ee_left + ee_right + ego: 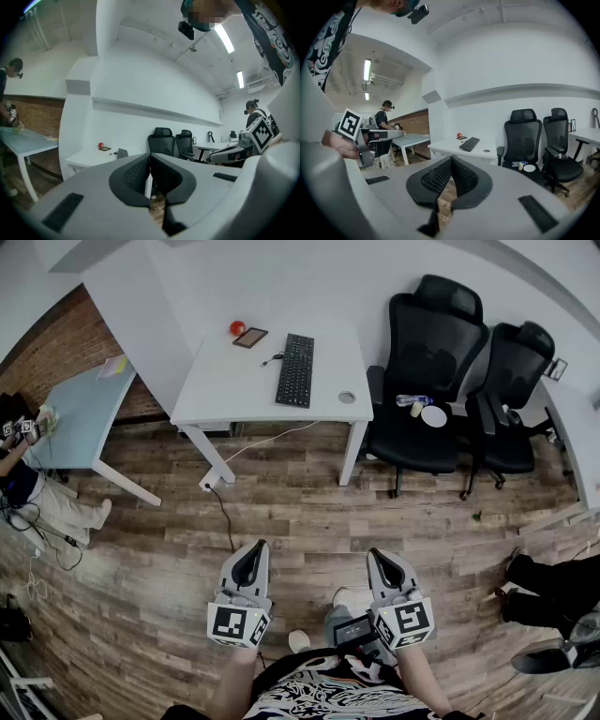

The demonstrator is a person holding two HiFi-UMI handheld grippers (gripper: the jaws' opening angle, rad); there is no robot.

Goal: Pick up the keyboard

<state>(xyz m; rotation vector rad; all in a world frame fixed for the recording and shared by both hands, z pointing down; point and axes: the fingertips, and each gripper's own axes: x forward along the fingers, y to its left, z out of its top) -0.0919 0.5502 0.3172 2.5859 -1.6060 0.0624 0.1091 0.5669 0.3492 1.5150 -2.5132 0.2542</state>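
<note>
One black keyboard (295, 370) lies flat on the white table (225, 381), right of the middle. Its near short end stops just short of the table's front edge. You have a broad bare stretch of tabletop on its left. The strip on its right is narrower and holds a round cable port (347, 397) near the front corner. Off its far left corner lie a thin cable (272, 359), a small dark-framed device (250, 337) and a red ball (237, 327).

The keyboard's long axis runs from the front edge toward the wall, almost square to that edge, with the far end leaning slightly right in the head view.

Your left hand-held gripper (255, 546) and right hand-held gripper (377, 555) are both well apart from the table, low over the wooden floor (300, 512). The keyboard lies ahead, between their two lines. Each one is clenched, its jaws pressed together on nothing.

The floor between you and the table is open, apart from a dark cord (225, 517) trailing from a table leg. Two black office chairs (427, 362) stand just beside the table's right edge, and a pale blue table (80, 413) stands off to its left.
</note>
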